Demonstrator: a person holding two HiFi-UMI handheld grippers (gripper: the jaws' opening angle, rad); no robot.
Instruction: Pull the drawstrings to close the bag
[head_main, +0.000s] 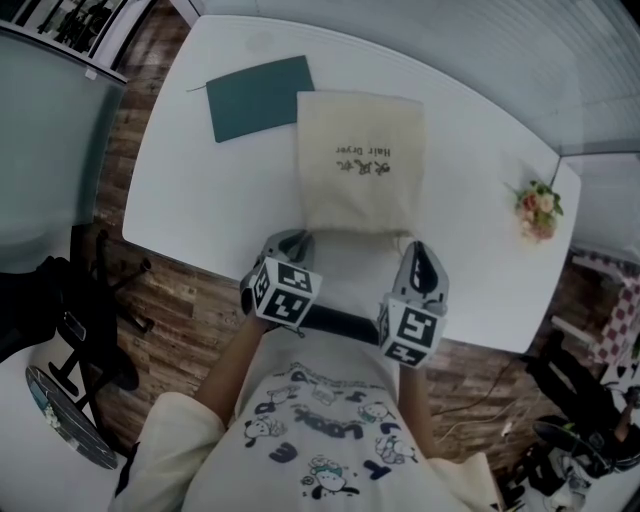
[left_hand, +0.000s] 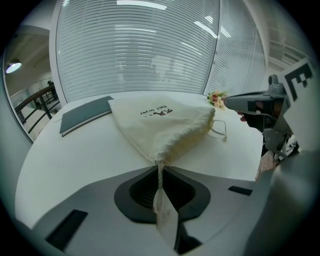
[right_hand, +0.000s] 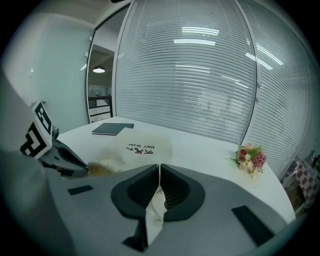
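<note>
A cream drawstring bag (head_main: 360, 160) with dark print lies flat on the white table (head_main: 190, 200), its gathered mouth toward me. My left gripper (head_main: 292, 240) sits at the mouth's left corner. In the left gripper view its jaws (left_hand: 160, 167) are shut on a cream drawstring (left_hand: 160, 186) that runs straight up to the puckered bag (left_hand: 160, 125). My right gripper (head_main: 420, 255) is at the mouth's right corner. In the right gripper view it (right_hand: 159, 167) is shut on a pale cord (right_hand: 156, 205), with the bag (right_hand: 135, 150) beyond. A loose cord loop (left_hand: 220, 129) lies by the bag's right side.
A teal notebook (head_main: 258, 96) lies at the far left of the table, touching the bag's corner. A small flower bunch (head_main: 538, 208) stands near the right edge. Glass walls with blinds ring the table. A black chair (head_main: 90, 330) is on the floor to the left.
</note>
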